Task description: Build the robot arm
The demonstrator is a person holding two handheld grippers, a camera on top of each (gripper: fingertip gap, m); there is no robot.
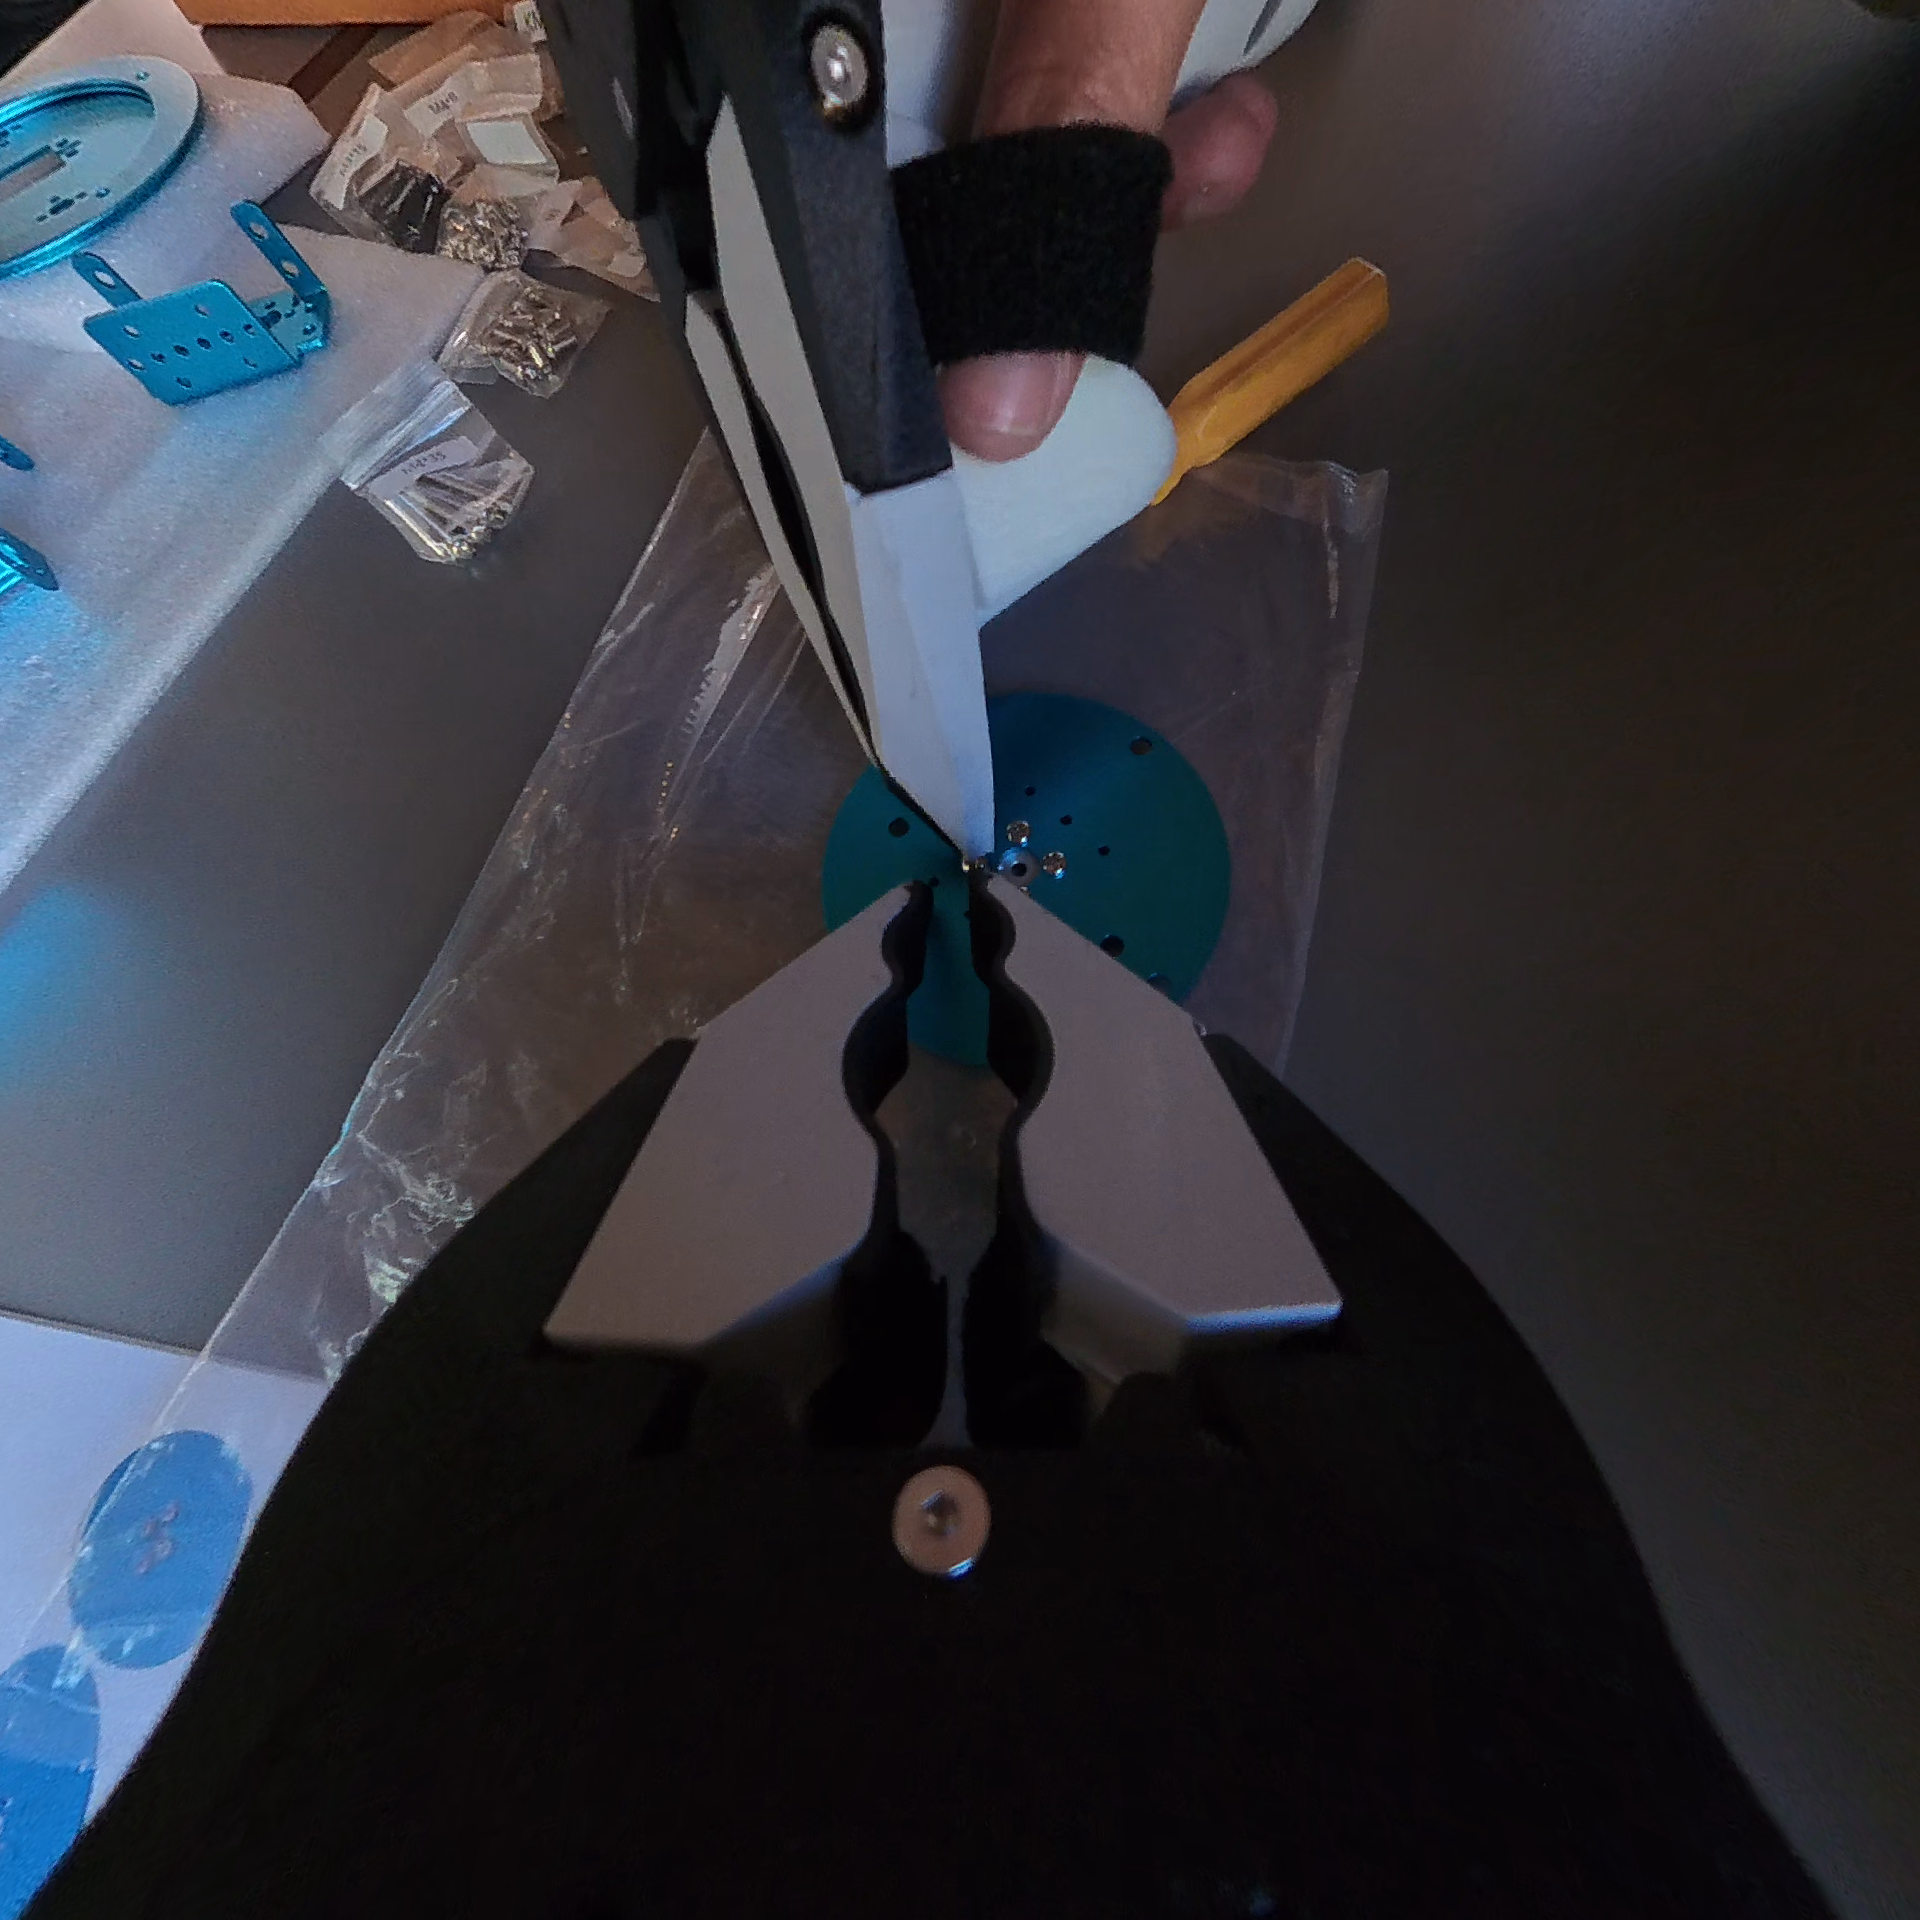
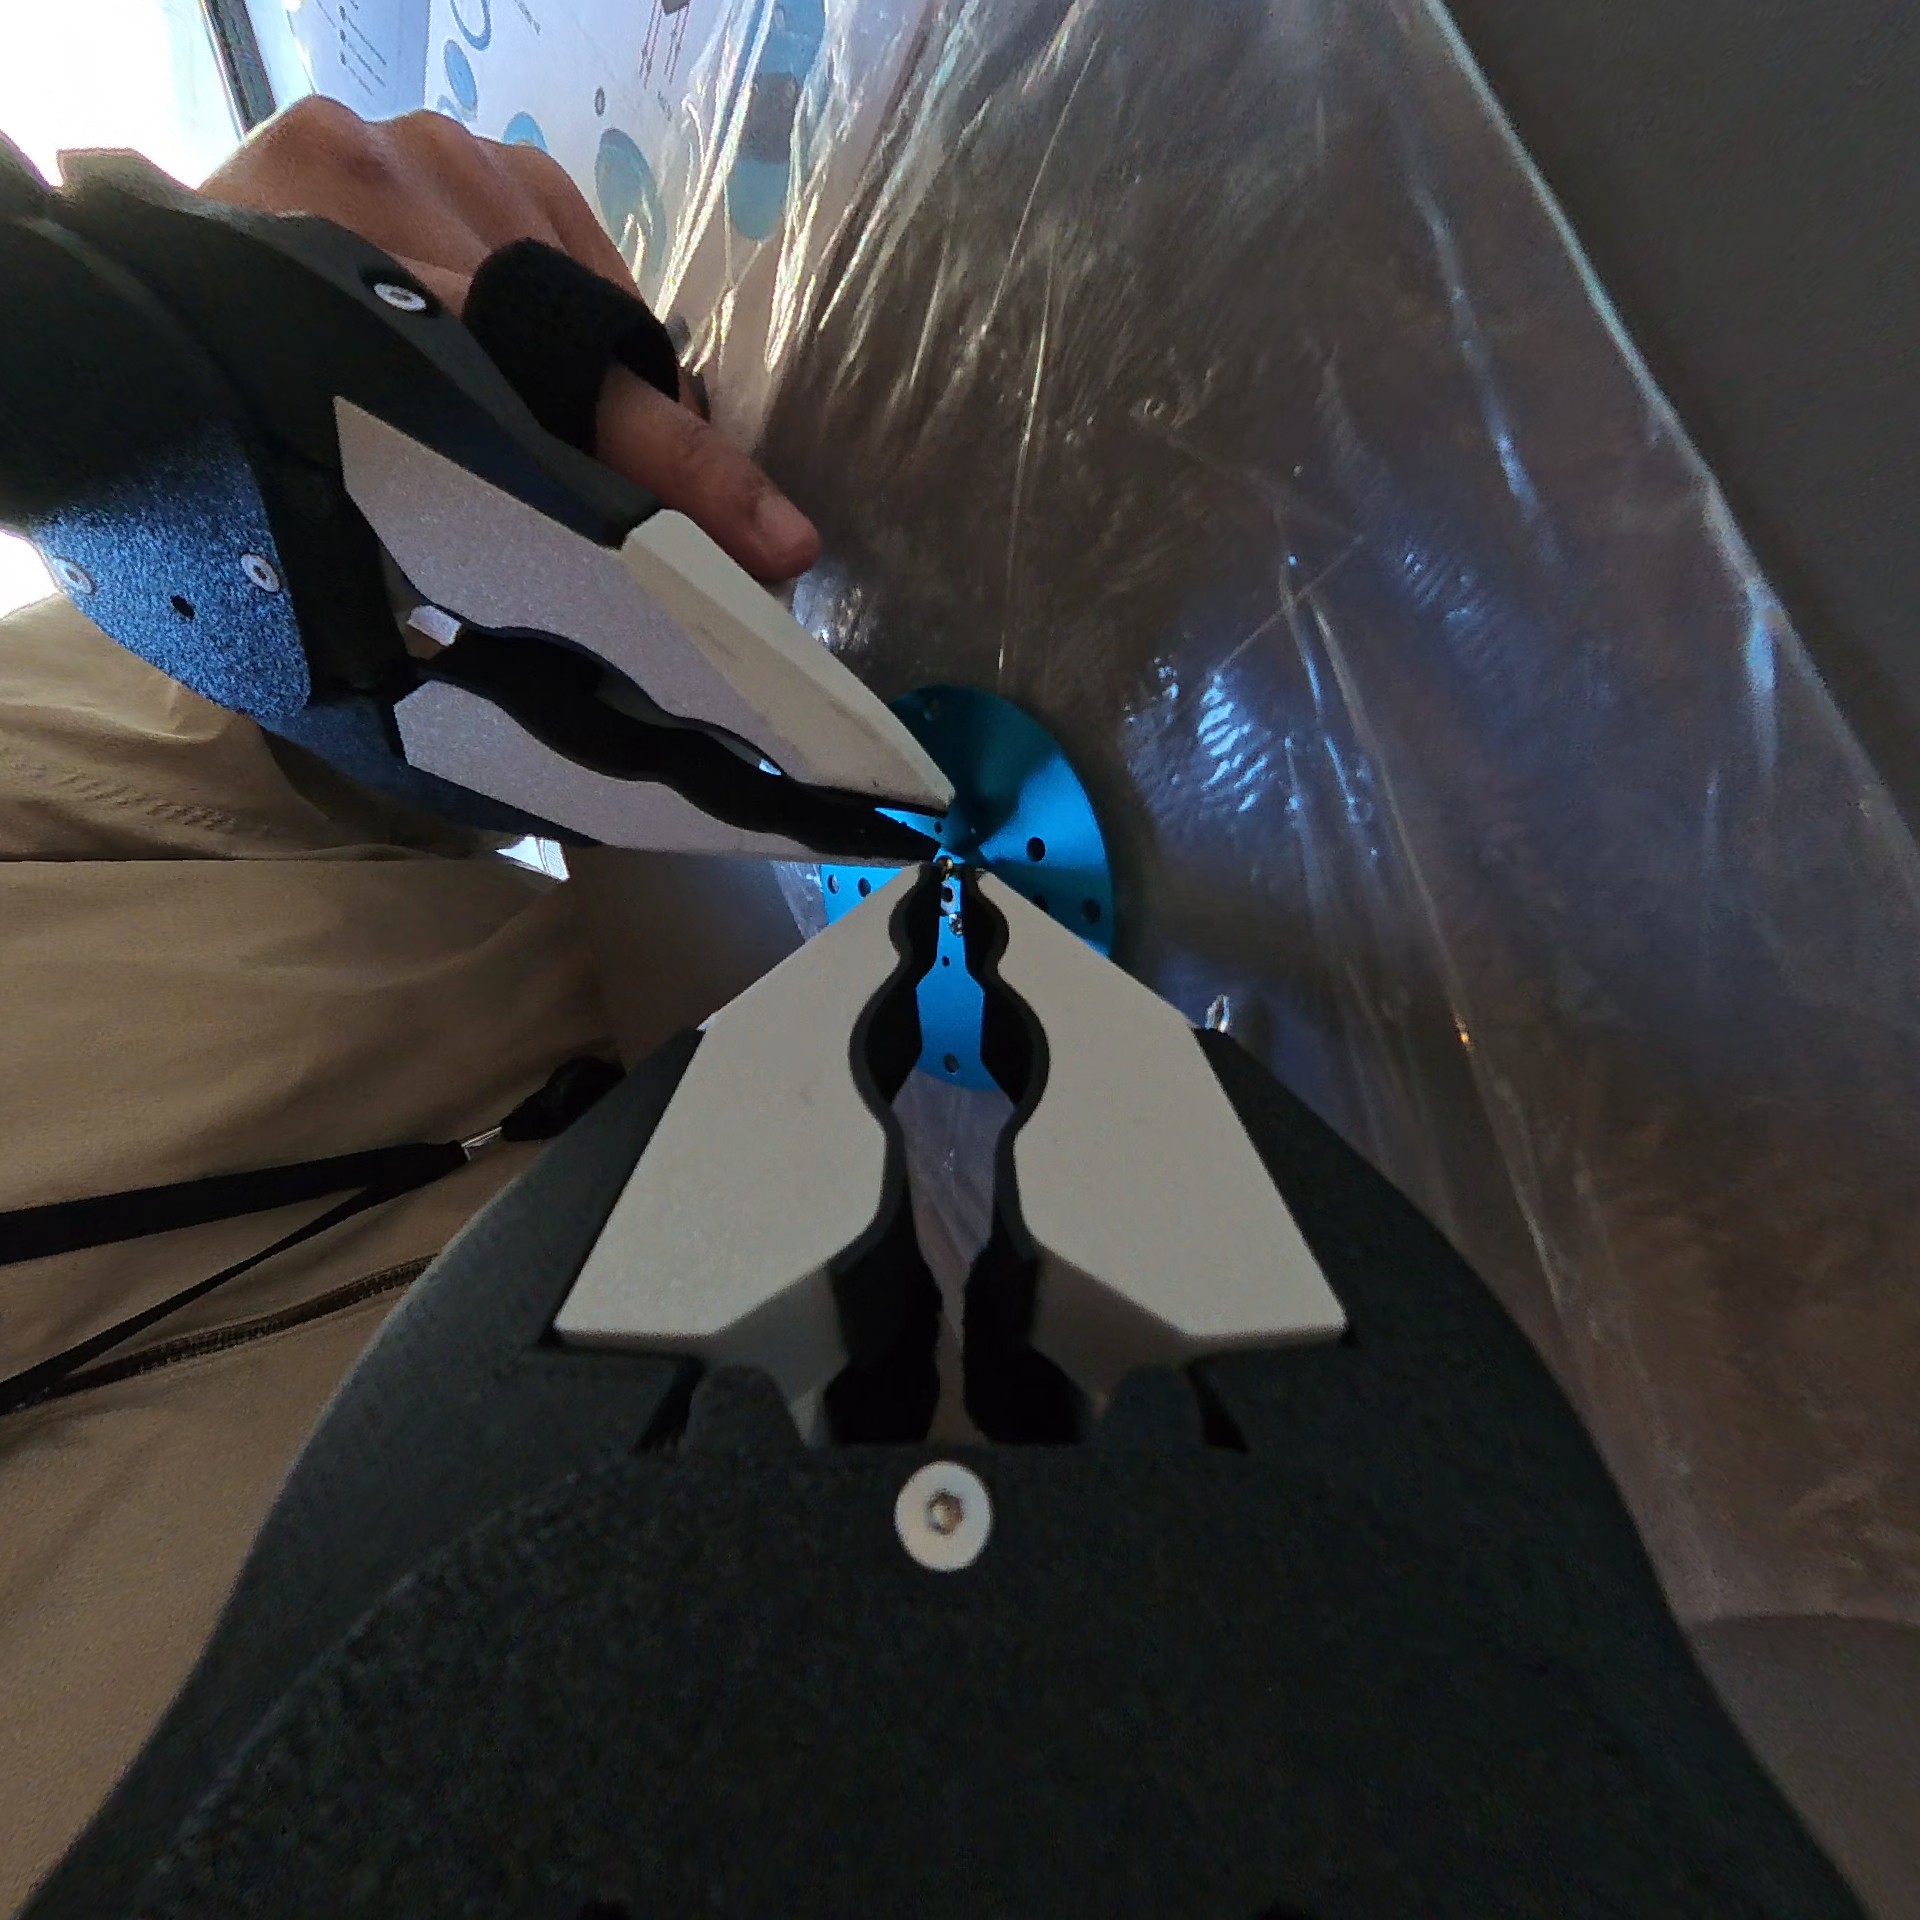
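On the grey surface (image 1: 1558, 727), a blue disc (image 1: 1101, 790) lies on a clear plastic bag (image 1: 644, 831). Both grippers meet at its centre: the right gripper (image 1: 961, 847) has fingers together, pinching a tiny screw (image 1: 977, 860). The left gripper (image 1: 940, 888) fingers are almost together, tips just beside the screw.

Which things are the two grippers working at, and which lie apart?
At the grippers:
left gripper
right gripper
blue disc, both sets of tips on it
screws at its centre
clear bag under the disc

Lying apart:
yellow handle
screw packets
blue bracket
blue ring
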